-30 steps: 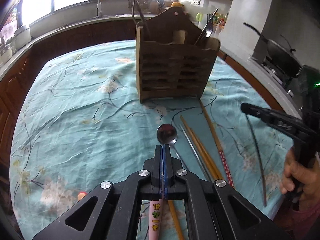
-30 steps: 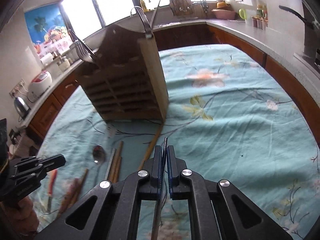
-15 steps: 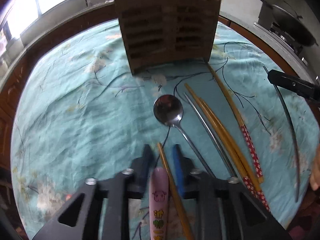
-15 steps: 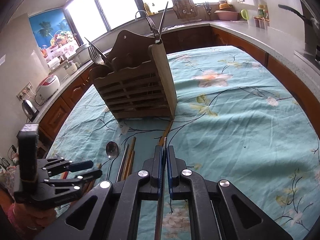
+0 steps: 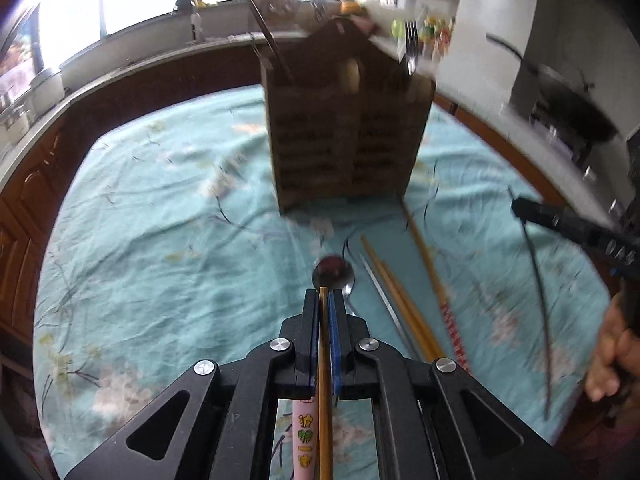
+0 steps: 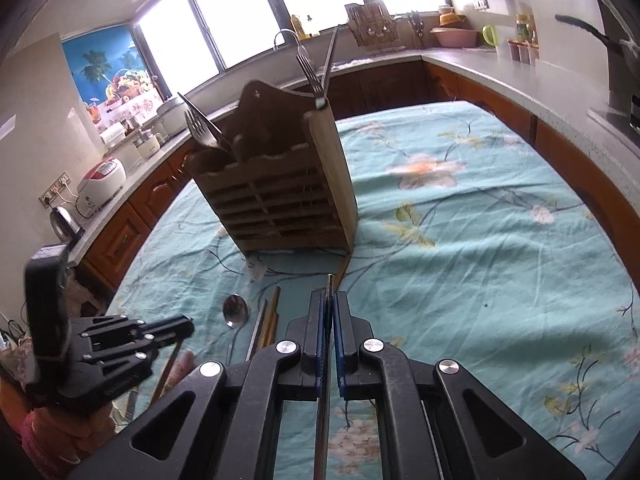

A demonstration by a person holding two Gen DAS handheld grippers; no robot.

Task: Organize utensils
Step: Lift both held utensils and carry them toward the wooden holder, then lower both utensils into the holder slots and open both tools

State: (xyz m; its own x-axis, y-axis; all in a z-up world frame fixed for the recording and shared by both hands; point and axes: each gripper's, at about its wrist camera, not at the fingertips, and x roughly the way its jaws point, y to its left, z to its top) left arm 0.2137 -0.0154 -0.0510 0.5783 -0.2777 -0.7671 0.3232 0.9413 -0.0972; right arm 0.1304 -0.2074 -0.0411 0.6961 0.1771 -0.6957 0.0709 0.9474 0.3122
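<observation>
Over the floral tablecloth point(image 5: 160, 240), your left gripper point(image 5: 323, 300), jaws just reclosed, now clamps a wooden chopstick point(image 5: 324, 400); your right gripper point(image 6: 329, 304) pinches a metal chopstick point(image 6: 323, 420), both ready for the wooden holder point(image 5: 344, 140).

wooden caddy point(image 5: 344, 136) blurred, chopstick point(image 5: 325, 400) cut off

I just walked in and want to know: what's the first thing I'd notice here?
The tall wooden holder standing in the middle of the blue flowery tablecloth, with forks poking out of its top. In front of it lie a spoon and loose chopsticks, and each gripper pinches one thin stick.
</observation>
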